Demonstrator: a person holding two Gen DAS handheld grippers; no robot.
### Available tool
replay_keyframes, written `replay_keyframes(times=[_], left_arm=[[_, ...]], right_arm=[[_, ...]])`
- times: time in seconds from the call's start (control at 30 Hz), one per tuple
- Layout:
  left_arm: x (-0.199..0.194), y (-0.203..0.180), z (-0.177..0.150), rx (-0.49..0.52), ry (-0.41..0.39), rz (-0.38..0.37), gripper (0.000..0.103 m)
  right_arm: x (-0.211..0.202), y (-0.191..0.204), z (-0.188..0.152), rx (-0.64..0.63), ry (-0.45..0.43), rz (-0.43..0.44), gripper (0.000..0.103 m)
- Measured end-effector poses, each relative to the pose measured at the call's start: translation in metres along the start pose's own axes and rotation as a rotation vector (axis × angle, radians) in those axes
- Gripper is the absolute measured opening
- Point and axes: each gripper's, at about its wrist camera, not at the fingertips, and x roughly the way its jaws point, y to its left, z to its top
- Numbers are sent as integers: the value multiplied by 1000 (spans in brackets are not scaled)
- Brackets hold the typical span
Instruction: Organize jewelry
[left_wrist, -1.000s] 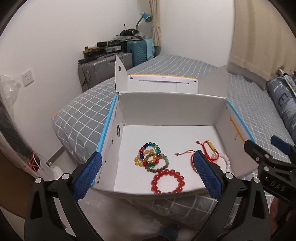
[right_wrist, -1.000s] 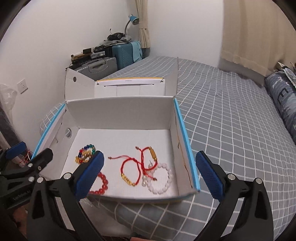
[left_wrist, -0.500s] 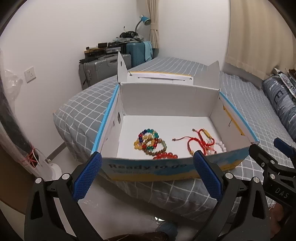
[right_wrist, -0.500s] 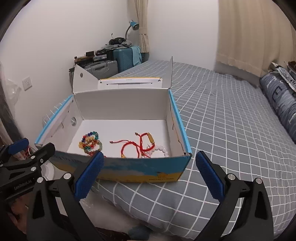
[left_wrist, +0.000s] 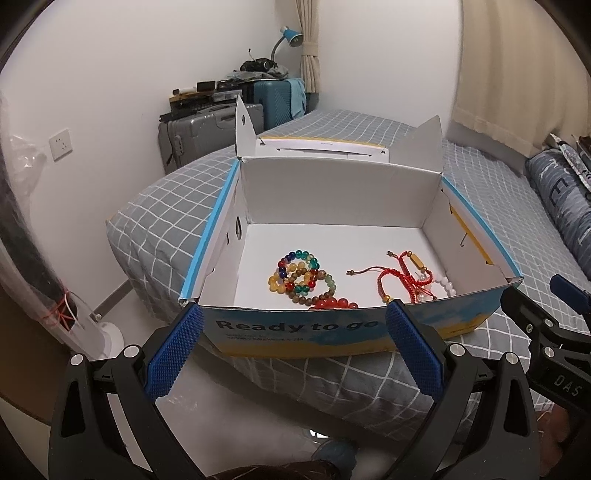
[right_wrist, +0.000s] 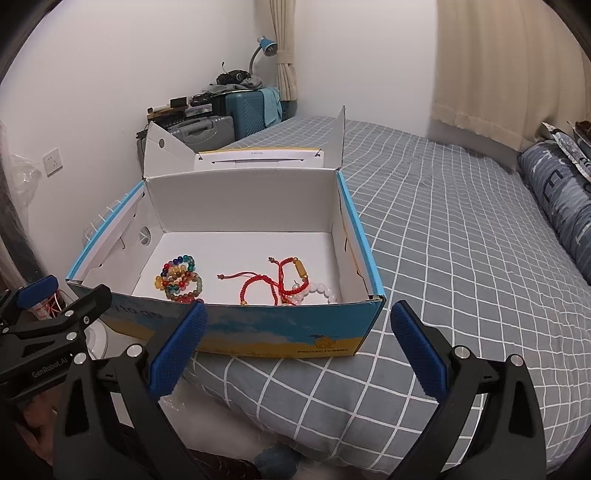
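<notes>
An open cardboard box (left_wrist: 332, 328) (right_wrist: 280, 332) sits on the corner of a bed. Inside lie multicoloured bead bracelets (left_wrist: 299, 273) (right_wrist: 179, 275), a red bead bracelet (left_wrist: 332, 304), red cord bracelets (left_wrist: 402, 275) (right_wrist: 277, 280) and a white bead bracelet (left_wrist: 445, 286) (right_wrist: 321, 290). My left gripper (left_wrist: 295, 350) is open and empty, in front of the box's near wall. My right gripper (right_wrist: 295, 347) is open and empty, also in front of the box. Each gripper shows at the edge of the other's view.
The bed (right_wrist: 461, 240) has a grey checked cover, with a pillow (right_wrist: 561, 199) at the far right. Suitcases (left_wrist: 207, 129) with clutter stand against the far wall. A bagged object (left_wrist: 33, 258) leans at the left. The floor lies below the bed's corner.
Both grippers have pulled back and dropped lower from above the box. The box's printed front wall now shows. The jewelry has not moved.
</notes>
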Motion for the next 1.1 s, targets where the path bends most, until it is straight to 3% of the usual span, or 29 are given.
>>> replay_keyframes(times=[1.1], left_arm=[[-1,-2,2,-10,-5,-16,97]], right_arm=[[0,-7,-1,8,3,-4,95]])
